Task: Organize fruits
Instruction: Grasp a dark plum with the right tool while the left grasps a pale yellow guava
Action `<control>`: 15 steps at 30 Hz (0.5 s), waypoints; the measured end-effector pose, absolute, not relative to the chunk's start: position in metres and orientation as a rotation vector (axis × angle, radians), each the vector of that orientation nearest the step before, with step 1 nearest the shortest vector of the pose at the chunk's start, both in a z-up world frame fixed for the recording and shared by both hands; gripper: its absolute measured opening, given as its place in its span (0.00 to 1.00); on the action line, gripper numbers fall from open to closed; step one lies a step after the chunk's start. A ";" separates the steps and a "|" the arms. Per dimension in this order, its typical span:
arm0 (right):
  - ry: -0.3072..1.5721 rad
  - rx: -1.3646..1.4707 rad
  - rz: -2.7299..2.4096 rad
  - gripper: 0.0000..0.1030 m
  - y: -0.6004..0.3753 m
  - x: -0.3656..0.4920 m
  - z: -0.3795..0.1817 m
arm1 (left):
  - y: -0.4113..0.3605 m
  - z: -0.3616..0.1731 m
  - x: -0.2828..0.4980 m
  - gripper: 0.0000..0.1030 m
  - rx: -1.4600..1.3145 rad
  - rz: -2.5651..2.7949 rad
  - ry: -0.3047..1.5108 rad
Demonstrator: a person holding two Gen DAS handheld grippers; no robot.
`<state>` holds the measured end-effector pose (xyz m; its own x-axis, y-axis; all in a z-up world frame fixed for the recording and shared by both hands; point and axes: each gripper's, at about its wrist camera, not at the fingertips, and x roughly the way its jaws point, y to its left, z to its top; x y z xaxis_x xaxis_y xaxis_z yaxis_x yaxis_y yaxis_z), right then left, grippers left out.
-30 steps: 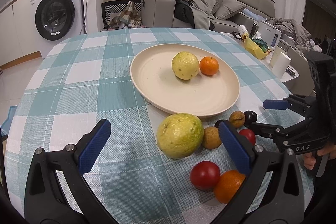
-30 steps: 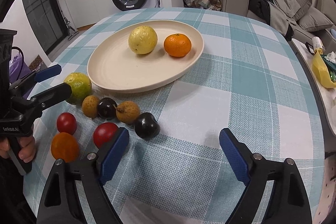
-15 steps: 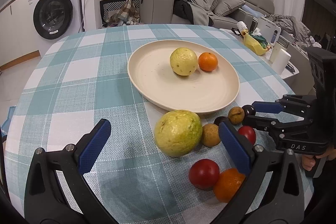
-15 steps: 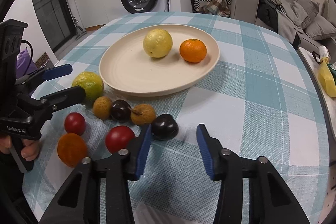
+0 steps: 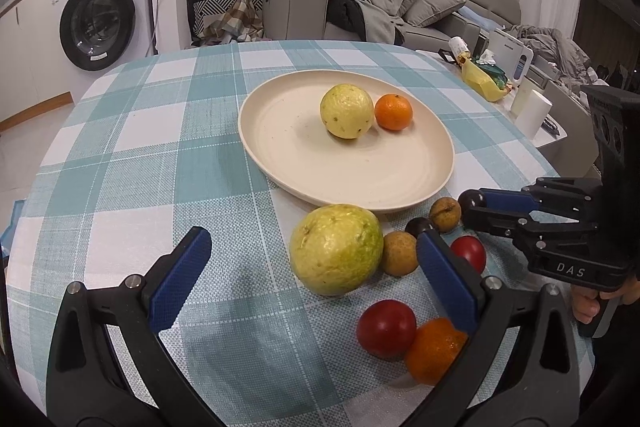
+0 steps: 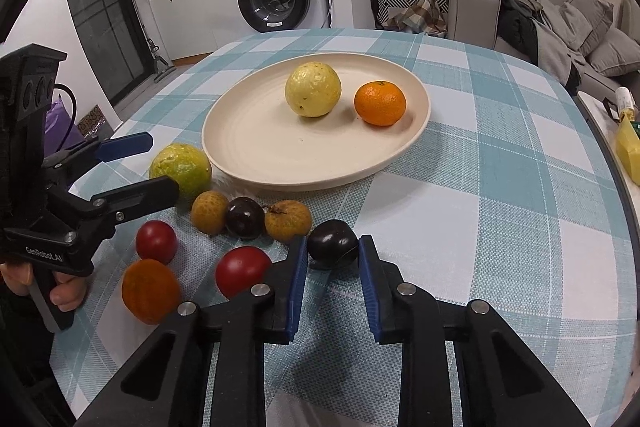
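Note:
A cream plate [image 6: 240, 155] on the checked tablecloth holds a yellow guava [image 6: 313, 89] and an orange [image 6: 380, 103]. In front of it lie a large green guava [image 5: 336, 249], two brown fruits [image 6: 287, 219], two red fruits [image 6: 242, 269], another orange [image 6: 150, 291] and a dark plum [image 6: 245, 217]. My right gripper [image 6: 333, 247] is shut on a second dark plum [image 6: 333, 241], which rests on the cloth with a blue pad pressed on each side. My left gripper [image 5: 314, 243] is open, low over the cloth just short of the green guava.
A person's hands hold both gripper handles at the table's near edge. Beyond the round table stand a washing machine [image 5: 98, 23], a sofa [image 5: 360, 7] with clothes, and a side table [image 5: 520, 99] with a yellow bag and a paper roll.
My right gripper's jaws went from wide apart to closed on the dark plum, and it edged toward the fruit. The left gripper stayed put and open.

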<state>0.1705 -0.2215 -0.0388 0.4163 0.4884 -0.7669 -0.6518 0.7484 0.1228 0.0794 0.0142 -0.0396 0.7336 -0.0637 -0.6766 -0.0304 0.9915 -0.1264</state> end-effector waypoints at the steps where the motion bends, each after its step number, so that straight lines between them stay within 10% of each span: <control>1: 0.880 -0.203 0.719 0.26 -0.222 0.170 -0.038 | 0.014 -0.040 0.079 0.99 -0.136 -0.021 0.748; 15: 0.811 -0.146 0.740 0.26 -0.229 0.166 -0.021 | 0.017 -0.041 0.083 0.73 -0.197 -0.101 0.788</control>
<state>0.1656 -0.2285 -0.0211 0.4567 0.5445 -0.7036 -0.6513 0.7433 0.1524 0.0832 0.0172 -0.0415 0.7015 -0.1633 -0.6937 0.0166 0.9769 -0.2132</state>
